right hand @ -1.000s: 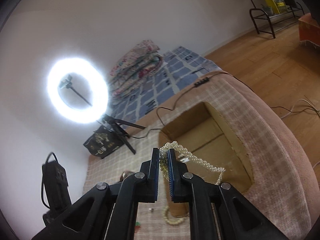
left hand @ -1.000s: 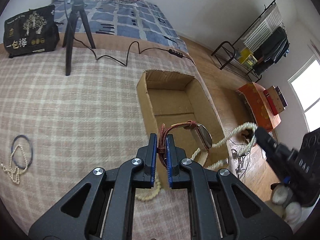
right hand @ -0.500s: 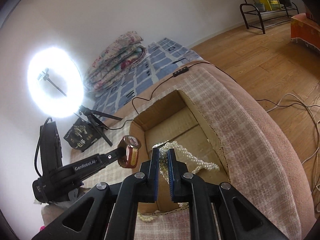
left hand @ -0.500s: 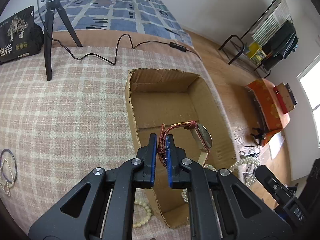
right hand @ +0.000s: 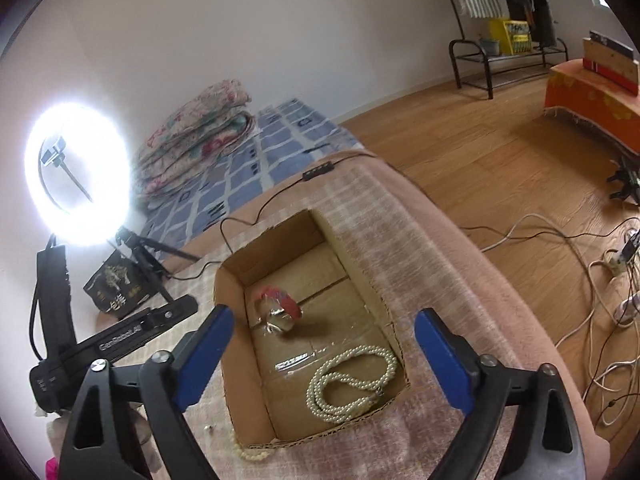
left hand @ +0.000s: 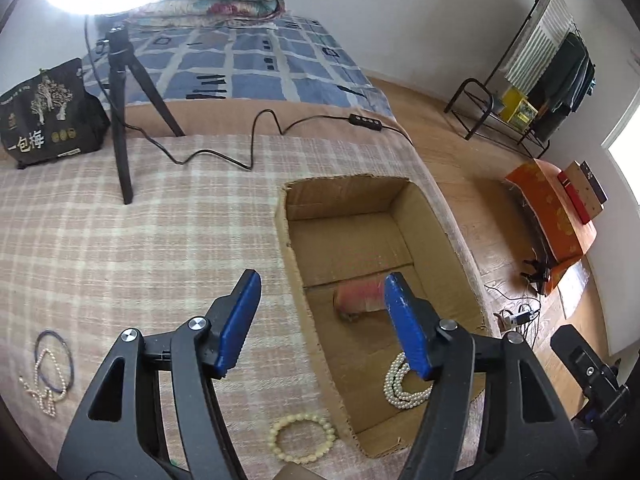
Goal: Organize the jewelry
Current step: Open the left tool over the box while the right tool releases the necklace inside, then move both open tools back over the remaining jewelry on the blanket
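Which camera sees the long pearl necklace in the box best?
The right wrist view: the whole pearl necklace lies coiled in plain sight in the cardboard box. In the left wrist view a blue finger covers part of it.

A bed covered with a pink plaid blanket [left hand: 120, 248] carried everything. On it sat an open cardboard box [left hand: 294, 276] near its right edge, a cream bead bracelet [left hand: 302, 438] just beside the box's near corner, and a dark ring with a small bead strand [left hand: 50, 364] far left. A tripod [left hand: 120, 120], a black pouch [left hand: 44, 116] and a black cable [left hand: 256, 136] lay farther back.
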The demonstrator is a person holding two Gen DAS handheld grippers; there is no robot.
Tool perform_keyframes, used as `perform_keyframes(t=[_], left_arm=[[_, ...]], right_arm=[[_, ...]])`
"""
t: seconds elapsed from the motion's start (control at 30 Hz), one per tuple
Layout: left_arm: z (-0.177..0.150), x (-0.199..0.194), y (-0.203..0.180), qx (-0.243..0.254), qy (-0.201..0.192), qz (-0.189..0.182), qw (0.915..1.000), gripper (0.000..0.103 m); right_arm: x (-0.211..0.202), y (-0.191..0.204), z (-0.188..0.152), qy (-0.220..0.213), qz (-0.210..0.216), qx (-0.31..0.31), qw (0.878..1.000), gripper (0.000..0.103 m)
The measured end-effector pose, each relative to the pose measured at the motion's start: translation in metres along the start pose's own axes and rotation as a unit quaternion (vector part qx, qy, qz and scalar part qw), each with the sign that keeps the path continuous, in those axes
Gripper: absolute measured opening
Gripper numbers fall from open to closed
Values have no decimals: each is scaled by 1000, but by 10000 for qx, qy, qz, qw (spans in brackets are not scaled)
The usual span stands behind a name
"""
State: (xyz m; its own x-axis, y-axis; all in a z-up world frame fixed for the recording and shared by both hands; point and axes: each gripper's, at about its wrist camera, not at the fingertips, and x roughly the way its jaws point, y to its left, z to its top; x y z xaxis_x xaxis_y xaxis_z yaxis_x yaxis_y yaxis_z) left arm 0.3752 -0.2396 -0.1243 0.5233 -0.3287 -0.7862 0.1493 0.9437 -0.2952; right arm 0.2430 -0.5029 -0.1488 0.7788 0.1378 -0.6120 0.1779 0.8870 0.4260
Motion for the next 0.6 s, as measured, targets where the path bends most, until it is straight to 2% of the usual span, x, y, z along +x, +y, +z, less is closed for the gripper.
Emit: perform_keyframes(t=[0.07, 0.4, 0.6], left_arm=[[-1, -5, 2, 5, -28, 13, 10000, 66], [-8, -44, 16, 167, -246, 179, 9994, 66], [-10, -86, 48, 144, -506, 304, 9982, 66]], right_arm=[[-2, 2, 0, -38, -81, -3, 10000, 102], [-20, 21, -1, -140, -95, -175, 9997, 103], [-31, 40, -6, -184, -36, -407, 9990, 103]])
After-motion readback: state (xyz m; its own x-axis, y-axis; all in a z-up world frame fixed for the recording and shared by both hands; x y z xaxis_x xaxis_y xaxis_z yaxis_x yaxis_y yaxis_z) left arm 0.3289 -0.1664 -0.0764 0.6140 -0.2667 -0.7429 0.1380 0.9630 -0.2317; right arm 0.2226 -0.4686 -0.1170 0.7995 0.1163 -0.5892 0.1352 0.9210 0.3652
